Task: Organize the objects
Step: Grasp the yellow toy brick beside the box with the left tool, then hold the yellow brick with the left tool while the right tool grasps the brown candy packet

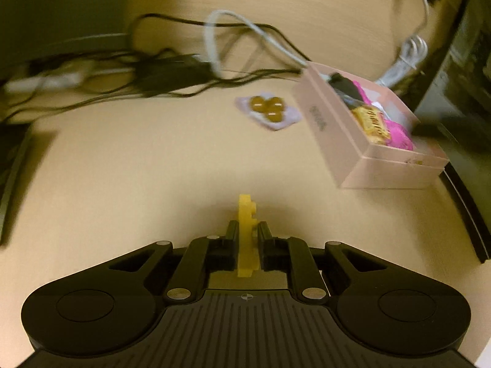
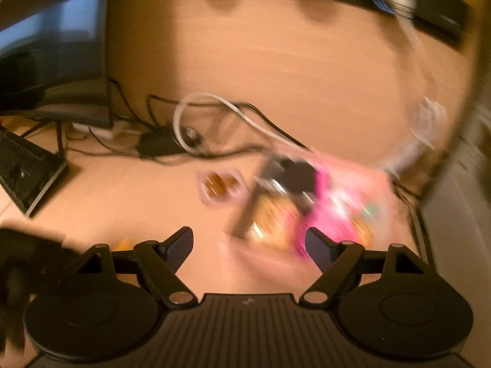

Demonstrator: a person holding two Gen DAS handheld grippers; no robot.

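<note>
Mostly, blur smears the pink box [image 2: 307, 202] beyond the spread right claw [image 2: 248, 242]; the left claw [image 1: 248, 233] pinches a yellow piece [image 1: 245, 233].

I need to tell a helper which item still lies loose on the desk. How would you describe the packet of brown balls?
Find the pink box on the desk. Just left of it, apart from it, lies a clear packet. It alone holds three round brown balls; the box's wrappers are pink and yellow.

A tangle of thin black cables [image 1: 172, 76] and a looping white cable [image 1: 214, 40] are lying on the light wooden desk [image 1: 138, 159], near a black keyboard [image 2: 24, 168].
</note>
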